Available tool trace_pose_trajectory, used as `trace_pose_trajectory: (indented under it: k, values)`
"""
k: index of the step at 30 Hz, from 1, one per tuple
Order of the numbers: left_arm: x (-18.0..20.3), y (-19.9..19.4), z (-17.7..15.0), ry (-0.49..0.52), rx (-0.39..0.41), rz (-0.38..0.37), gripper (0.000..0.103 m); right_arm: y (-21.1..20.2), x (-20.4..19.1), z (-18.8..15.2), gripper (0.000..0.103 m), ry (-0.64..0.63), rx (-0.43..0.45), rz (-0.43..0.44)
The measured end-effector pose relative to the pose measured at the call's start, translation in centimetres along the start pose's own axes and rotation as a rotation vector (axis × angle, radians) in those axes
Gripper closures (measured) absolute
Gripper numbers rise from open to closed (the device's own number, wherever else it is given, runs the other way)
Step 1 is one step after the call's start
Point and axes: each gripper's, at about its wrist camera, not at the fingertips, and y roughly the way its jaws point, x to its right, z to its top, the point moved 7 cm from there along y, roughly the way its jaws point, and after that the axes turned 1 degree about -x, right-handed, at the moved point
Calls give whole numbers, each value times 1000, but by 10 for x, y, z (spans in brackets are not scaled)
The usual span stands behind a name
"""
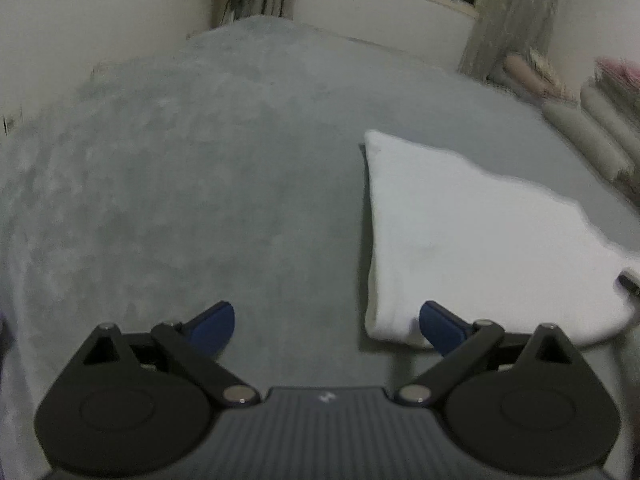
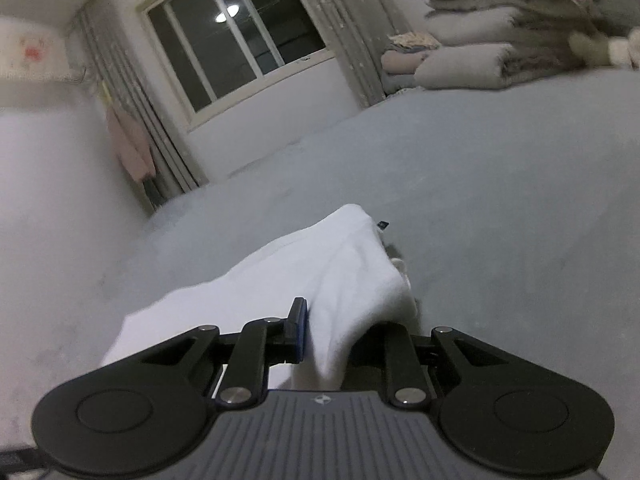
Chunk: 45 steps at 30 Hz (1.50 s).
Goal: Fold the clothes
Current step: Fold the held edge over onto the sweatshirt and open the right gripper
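A white folded garment (image 1: 460,236) lies on the grey bed cover (image 1: 200,184), right of centre in the left wrist view. My left gripper (image 1: 326,326) is open low over the cover, its right blue finger (image 1: 438,326) at the garment's near left corner, nothing between the fingers. In the right wrist view my right gripper (image 2: 320,332) is shut on a lifted fold of the white garment (image 2: 320,276), which drapes over it and hides the right finger. A small dark tag (image 2: 383,224) shows at the garment's far edge.
Stacked folded quilts and pillows (image 2: 500,40) sit at the far right of the bed. A window (image 2: 236,36) with curtains and a white wall (image 1: 80,28) border the bed. Open grey cover (image 2: 500,208) stretches left of and beyond the garment.
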Motion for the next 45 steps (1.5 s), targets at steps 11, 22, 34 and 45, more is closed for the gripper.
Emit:
trace_pose_trajectory:
  k: [11, 22, 34, 45]
  values:
    - [-64, -7, 25, -210, 30, 2, 3, -11, -174, -35, 89, -775, 167, -14]
    - [-74, -10, 27, -239, 31, 7, 2, 20, -255, -154, 89, -1249, 40, -7]
    - [-70, -9, 25, -249, 23, -14, 2, 7, -255, -139, 90, -1209, 60, 120]
    - [-69, -9, 25, -252, 21, -12, 2, -4, -268, -126, 95, -1126, 30, 107]
